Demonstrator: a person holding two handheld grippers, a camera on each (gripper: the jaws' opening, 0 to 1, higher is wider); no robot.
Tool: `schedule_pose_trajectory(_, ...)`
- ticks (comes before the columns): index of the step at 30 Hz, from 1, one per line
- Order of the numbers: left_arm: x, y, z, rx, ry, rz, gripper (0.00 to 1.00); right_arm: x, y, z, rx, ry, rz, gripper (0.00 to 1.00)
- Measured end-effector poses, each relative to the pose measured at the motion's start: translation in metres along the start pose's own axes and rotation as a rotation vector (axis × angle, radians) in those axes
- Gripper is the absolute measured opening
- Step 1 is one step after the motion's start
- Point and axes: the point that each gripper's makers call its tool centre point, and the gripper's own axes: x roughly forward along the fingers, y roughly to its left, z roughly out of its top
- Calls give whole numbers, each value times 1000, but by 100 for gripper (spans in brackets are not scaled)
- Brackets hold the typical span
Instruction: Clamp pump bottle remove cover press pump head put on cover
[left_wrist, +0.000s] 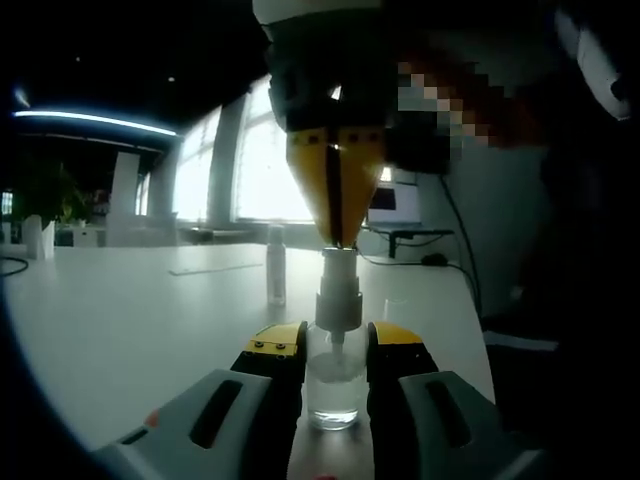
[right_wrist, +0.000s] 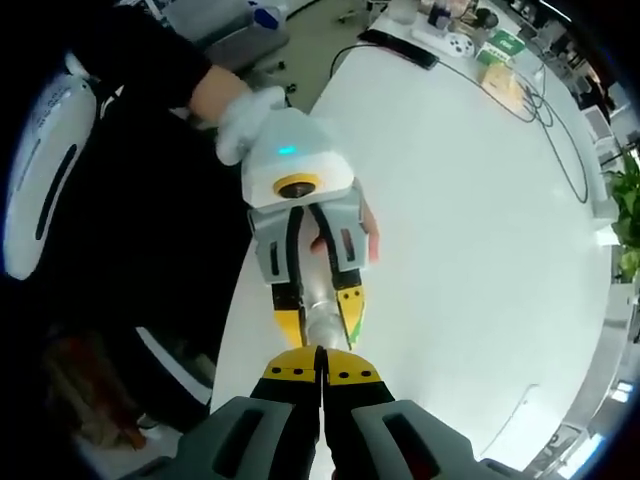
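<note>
Pump bottle (left_wrist: 334, 375): sides covered by left tongs (left_wrist: 335, 350). Pump head top hidden behind right tongs (left_wrist: 338, 200); contact unclear. In the right gripper view, bottle (right_wrist: 318, 318) mostly hidden between tongs. Small upright cover (left_wrist: 276, 263) on counter (left_wrist: 130, 320) blurred. Far-end clutter (right_wrist: 480, 40) too small to identify.

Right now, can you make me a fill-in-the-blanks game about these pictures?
1. The left tongs are shut on the clear ____.
2. The right tongs come down on the ____ from above.
3. The bottle stands on a white ____.
4. The cap stands ____ the bottle.

Missing words: bottle; pump; table; behind
</note>
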Motion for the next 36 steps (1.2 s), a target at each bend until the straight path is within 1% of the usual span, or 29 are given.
schedule_pose_trajectory(1, 0, 0, 0, -1, 0, -4, 15, 0, 0, 0, 9, -15, 11, 0)
schedule_pose_trajectory(3, 1, -1, 1, -7, 0, -9, 15, 0, 0, -1, 63, -41, 21, 0)
schedule_pose_trajectory(6, 0, -1, 1, -5, -1, -9, 15, 0, 0, -1, 76, -61, 22, 0)
schedule_pose_trajectory(9, 1, -1, 1, -5, -1, -9, 15, 0, 2, -1, 82, -63, 4, 0)
schedule_pose_trajectory(10, 0, -1, 1, -4, -2, -8, 15, -1, 2, 0, 69, -59, -5, 0)
schedule_pose_trajectory(11, 0, -1, 1, -4, -2, -7, 15, -1, 1, 1, 23, -49, -15, 0)
schedule_pose_trajectory(12, 0, -1, 1, -5, -2, -7, 15, 0, 2, 1, 16, -42, -17, 0)
schedule_pose_trajectory(14, 1, 0, 1, -9, -2, -10, 15, 0, 1, 1, 31, -27, -18, 0)
schedule_pose_trajectory(17, 0, 0, 1, -13, 0, -14, 15, 0, 0, 2, 23, -7, -8, 0)
schedule_pose_trajectory(21, 0, 0, 1, -8, 0, -13, 15, 1, -1, 2, 37, 10, 8, 0)
schedule_pose_trajectory(26, 0, 1, 1, -6, -2, -12, 15, 1, 0, 2, 37, 32, 3, 0)
schedule_pose_trajectory(27, 0, 1, 1, -7, -2, -12, 15, 2, -1, 2, 49, 37, -3, 0)
schedule_pose_trajectory(28, 0, 1, 1, -8, -1, -12, 15, 4, 0, -1, 96, 54, -7, 0)
schedule_pose_trajectory(30, 0, 1, 1, -9, 0, -14, 15, 5, -1, 1, 62, 60, -12, 0)
schedule_pose_trajectory(31, 0, 1, 1, -10, 0, -14, 15, 6, -1, 1, 68, 67, -14, 0)
schedule_pose_trajectory(34, 0, 1, 1, -9, 0, -13, 15, 8, 0, 1, 37, 85, -18, 0)
schedule_pose_trajectory(36, 0, 1, 1, -6, -1, -13, 15, 7, -1, 1, 34, 89, -17, 0)
